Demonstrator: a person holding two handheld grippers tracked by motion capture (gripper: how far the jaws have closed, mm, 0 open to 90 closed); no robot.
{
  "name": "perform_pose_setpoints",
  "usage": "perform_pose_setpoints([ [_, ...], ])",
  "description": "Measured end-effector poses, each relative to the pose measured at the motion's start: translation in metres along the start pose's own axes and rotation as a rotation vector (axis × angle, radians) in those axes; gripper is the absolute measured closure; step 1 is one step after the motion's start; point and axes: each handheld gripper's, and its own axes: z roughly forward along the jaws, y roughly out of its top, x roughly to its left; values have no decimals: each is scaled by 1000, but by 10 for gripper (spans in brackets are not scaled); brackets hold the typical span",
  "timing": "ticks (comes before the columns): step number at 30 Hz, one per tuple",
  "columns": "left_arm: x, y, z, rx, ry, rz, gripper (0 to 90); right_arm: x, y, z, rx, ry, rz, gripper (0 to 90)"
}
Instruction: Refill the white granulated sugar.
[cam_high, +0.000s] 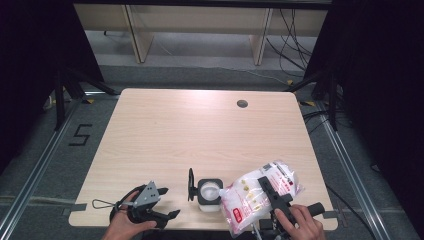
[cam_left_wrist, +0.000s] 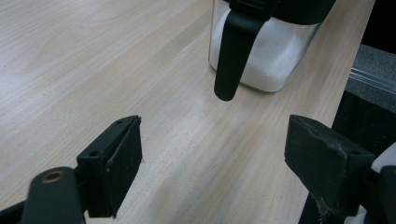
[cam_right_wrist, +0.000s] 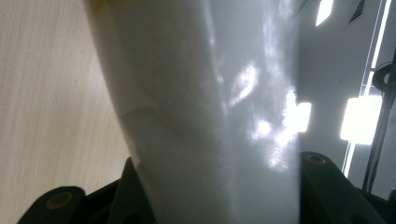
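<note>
A square glass jar (cam_high: 210, 193) with a black rim stands near the table's front edge, its lid (cam_high: 191, 184) flipped up on the left side. White grains lie inside the jar (cam_left_wrist: 273, 56), and a black latch (cam_left_wrist: 235, 51) hangs down its front. A clear bag (cam_high: 255, 197) of white grains with red print is held tilted, one end right beside the jar's mouth. My right gripper (cam_high: 266, 186) is shut on this bag (cam_right_wrist: 210, 107), which spans the gap between its jaws. My left gripper (cam_high: 167, 202) (cam_left_wrist: 215, 163) stays open and empty, low over the table left of the jar.
The light wooden table (cam_high: 200, 130) has a round cable hole (cam_high: 242, 103) near its far edge. The jar stands close to the table's front edge (cam_left_wrist: 327, 88). Black curtains flank the table, and wooden furniture legs stand on the floor behind.
</note>
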Motion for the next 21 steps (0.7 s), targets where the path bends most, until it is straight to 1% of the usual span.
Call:
perform_pose_setpoints([
  [1, 0, 0, 0, 2, 1, 0, 186, 0, 0, 0, 0, -1, 1, 599],
  [2, 0, 0, 0, -3, 0, -4, 186, 3, 0, 0, 3, -5, 30, 599],
  [3, 0, 0, 0, 0, 0, 0, 186, 1, 0, 1, -7, -13, 3, 599],
  [4, 0, 0, 0, 0, 0, 0, 186, 0, 0, 0, -5, -7, 1, 599],
  [5, 0, 0, 0, 0, 0, -1, 186, 1, 0, 0, -6, -14, 16, 599],
  [6, 0, 0, 0, 2, 1, 1, 186, 3, 0, 0, 2, -3, 32, 599],
  [8, 0, 0, 0, 0, -1, -1, 186, 1, 0, 0, -1, 5, 25, 599],
  [9, 0, 0, 1, -5, -1, -2, 186, 1, 0, 1, -13, -12, 22, 599],
  [10, -1, 0, 1, -10, -3, -11, 186, 1, -1, 0, 3, 16, 35, 599],
  [11, -2, 0, 1, -19, -12, -25, 186, 1, -1, -1, 18, 31, 39, 599],
  [12, -1, 0, 1, -11, -5, -14, 186, -1, -1, 0, 4, 15, 8, 599],
  [13, 0, 0, 0, 2, 0, 0, 186, -1, -1, 0, 9, 22, 3, 599],
  [14, 0, 0, 0, 1, 1, 1, 186, -1, -1, 0, 12, 26, 7, 599],
  [15, 0, 0, 0, 2, 1, 1, 186, 1, -1, 0, 2, 17, 25, 599],
  [17, 0, 0, 0, 2, 1, 1, 186, 0, -1, -1, 19, 31, 19, 599],
  [18, 0, 0, 0, 0, -1, 0, 186, 5, -1, 0, 6, 3, 71, 600],
  [19, 0, 0, 0, 1, 0, 0, 186, 1, 0, 0, 4, 14, 27, 600],
  [20, 0, 0, 0, 2, 1, 1, 186, 0, 0, 0, -6, 2, 18, 600],
  [21, -1, 0, 0, -11, -7, -14, 186, 0, 1, -1, 19, 24, 26, 599],
])
